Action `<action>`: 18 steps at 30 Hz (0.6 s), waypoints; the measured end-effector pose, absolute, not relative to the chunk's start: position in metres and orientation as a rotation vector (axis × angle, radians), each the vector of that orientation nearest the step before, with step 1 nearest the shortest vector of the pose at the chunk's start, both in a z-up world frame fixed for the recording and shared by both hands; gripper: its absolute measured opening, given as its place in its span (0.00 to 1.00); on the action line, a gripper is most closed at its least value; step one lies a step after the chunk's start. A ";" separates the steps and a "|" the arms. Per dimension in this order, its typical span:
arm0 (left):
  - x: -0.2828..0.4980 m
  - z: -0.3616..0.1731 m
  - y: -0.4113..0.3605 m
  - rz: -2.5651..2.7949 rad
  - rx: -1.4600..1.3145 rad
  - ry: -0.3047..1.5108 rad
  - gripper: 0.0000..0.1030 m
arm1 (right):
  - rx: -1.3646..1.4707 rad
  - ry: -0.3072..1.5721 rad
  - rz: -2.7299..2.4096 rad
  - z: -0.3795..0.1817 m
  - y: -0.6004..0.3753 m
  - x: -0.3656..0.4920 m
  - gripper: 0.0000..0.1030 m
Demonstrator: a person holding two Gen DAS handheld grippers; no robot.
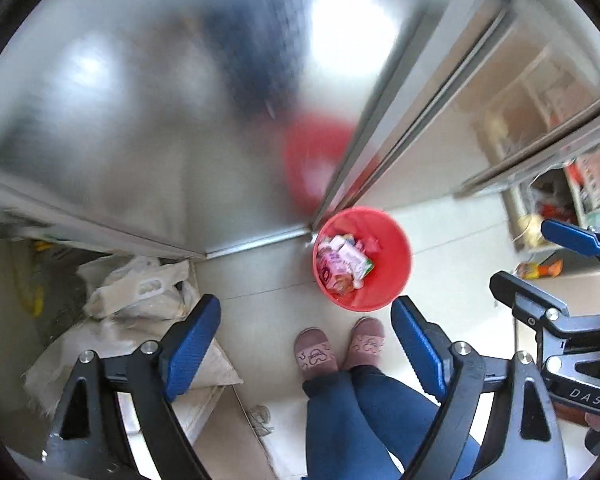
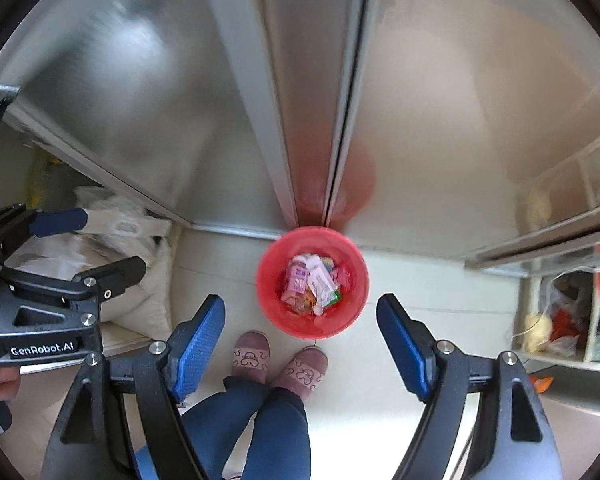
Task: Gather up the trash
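A red round bin [image 1: 396,256] stands on the pale tiled floor against a frosted sliding door, and it also shows in the right wrist view [image 2: 348,268]. Inside lies trash [image 1: 342,262]: pink and white cartons and colourful wrappers, seen again in the right wrist view [image 2: 312,282]. My left gripper [image 1: 306,346] is open and empty, high above the floor, just short of the bin. My right gripper [image 2: 300,338] is open and empty, held above the bin's near edge. Each gripper shows in the other's view: the right [image 1: 540,260] and the left [image 2: 92,240].
The person's feet in pink slippers [image 1: 336,350] stand just before the bin. White sacks and a plastic bag [image 1: 140,292] lie at the left. A shelf with packets and bags [image 2: 568,312] stands at the right. The frosted metal-framed doors [image 2: 300,100] rise behind the bin.
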State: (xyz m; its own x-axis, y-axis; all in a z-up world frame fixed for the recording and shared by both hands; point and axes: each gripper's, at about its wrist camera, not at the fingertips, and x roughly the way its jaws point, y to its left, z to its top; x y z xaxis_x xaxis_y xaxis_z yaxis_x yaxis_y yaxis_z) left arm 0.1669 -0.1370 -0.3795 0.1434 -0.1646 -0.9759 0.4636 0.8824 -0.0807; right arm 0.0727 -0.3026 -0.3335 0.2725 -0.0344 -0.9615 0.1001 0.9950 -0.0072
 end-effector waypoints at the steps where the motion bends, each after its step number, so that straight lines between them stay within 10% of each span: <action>1: 0.164 -0.354 -0.132 -0.456 0.255 1.330 0.83 | 0.049 1.273 -0.082 -0.313 -0.298 0.071 0.74; 18: 0.115 -0.096 -0.063 0.025 0.063 0.865 0.90 | -0.176 0.739 0.270 -0.067 -0.248 0.071 0.99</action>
